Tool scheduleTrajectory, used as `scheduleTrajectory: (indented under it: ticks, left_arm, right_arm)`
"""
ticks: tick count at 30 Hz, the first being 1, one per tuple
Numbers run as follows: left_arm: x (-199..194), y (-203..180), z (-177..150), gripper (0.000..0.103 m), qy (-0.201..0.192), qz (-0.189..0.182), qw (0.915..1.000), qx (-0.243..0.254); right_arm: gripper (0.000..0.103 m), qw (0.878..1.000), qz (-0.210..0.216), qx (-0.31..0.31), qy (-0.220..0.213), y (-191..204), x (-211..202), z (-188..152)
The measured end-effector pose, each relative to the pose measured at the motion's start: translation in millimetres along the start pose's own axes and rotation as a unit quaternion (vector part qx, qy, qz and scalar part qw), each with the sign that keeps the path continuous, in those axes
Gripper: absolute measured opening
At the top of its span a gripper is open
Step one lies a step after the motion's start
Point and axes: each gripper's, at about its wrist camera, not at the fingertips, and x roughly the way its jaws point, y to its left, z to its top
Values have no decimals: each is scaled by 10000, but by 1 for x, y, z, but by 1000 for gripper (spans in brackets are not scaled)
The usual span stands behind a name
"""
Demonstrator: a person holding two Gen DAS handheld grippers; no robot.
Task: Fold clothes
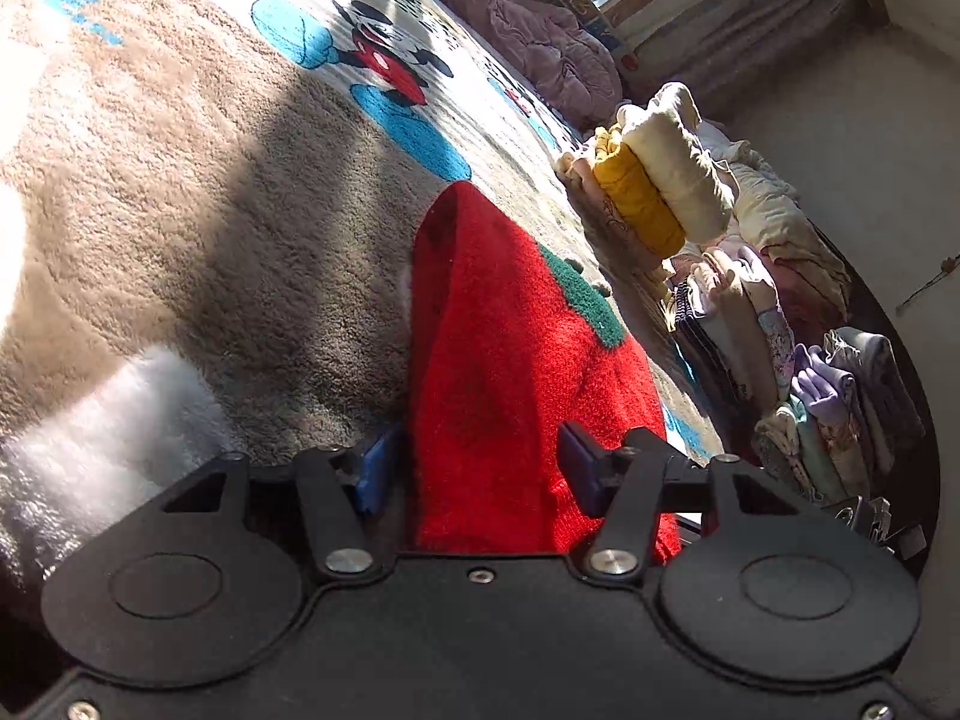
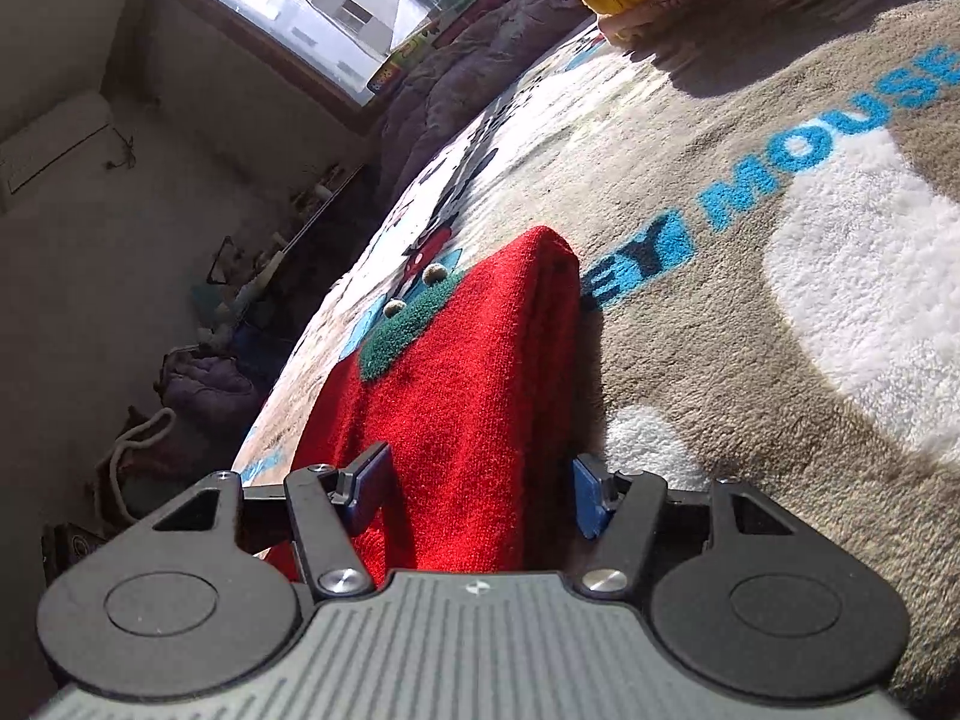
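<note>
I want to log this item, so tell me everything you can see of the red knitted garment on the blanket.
The red knitted garment is fuzzy, bright red wool-like knit with a dark green patch bearing two small beige pompoms. It lies folded into a thick bundle on the plush blanket, its folded edge raised. Its near end sits between the blue pads of the left tool and the right tool.

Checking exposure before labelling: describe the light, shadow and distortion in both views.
Left wrist view: hard sunlight blows out the blanket at the left edge, a dark shadow band crosses it, and the red sweater is vividly lit. Right wrist view: the window is overexposed, the room left dim; fisheye bends both views.
</note>
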Motion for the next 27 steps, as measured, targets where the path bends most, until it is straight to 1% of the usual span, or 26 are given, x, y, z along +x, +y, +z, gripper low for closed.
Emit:
scheduleTrajectory:
  ticks: [1,2,3,5,7,10,14,19,22,24,25,26,27]
  left_arm:
    - [0,-1,-2,38,-41,-23,10000,-26]
    - [-1,0,-3,29,-20,-154,9996,-228]
    - [-3,1,-2,28,-18,-263,9989,-386]
    - [-6,-5,-3,27,-8,-425,9979,-482]
    - [-8,-15,-3,27,22,-656,9963,-552]
    - [3,-30,1,27,90,-1070,9914,-743]
    - [38,-62,13,27,278,-1416,9869,-715]
    - [87,-113,51,27,306,-1748,9831,-451]
    - [117,-147,81,27,147,-1981,9796,-315]
    - [139,-163,102,27,20,-2072,9777,-346]
    - [151,-168,110,27,-17,-2093,9770,-409]
    - [167,-172,119,29,-32,-2021,9785,-414]
    - [184,-172,122,30,13,-1813,9827,-371]
  right_arm:
    - [57,10000,25,60,-41,0,2,-3]
    - [46,9999,53,138,-87,-1,3,-5]
    - [37,9995,110,248,-133,-3,1,-6]
    - [31,9983,241,481,-223,-9,-4,-7]
    - [30,9977,317,533,-276,-8,-15,-6]
    - [30,9946,486,761,-510,-12,-39,2]
    - [30,9898,492,908,-979,-22,-69,27]
    - [30,9858,439,736,-1444,-37,-94,79]
    - [30,9824,479,550,-1718,-43,-102,126]
    - [30,9803,523,447,-1854,-46,-103,161]
    - [30,9798,530,423,-1880,-50,-103,178]
    - [32,9796,489,421,-1903,-55,-100,195]
    - [35,9787,369,466,-1966,-63,-95,211]
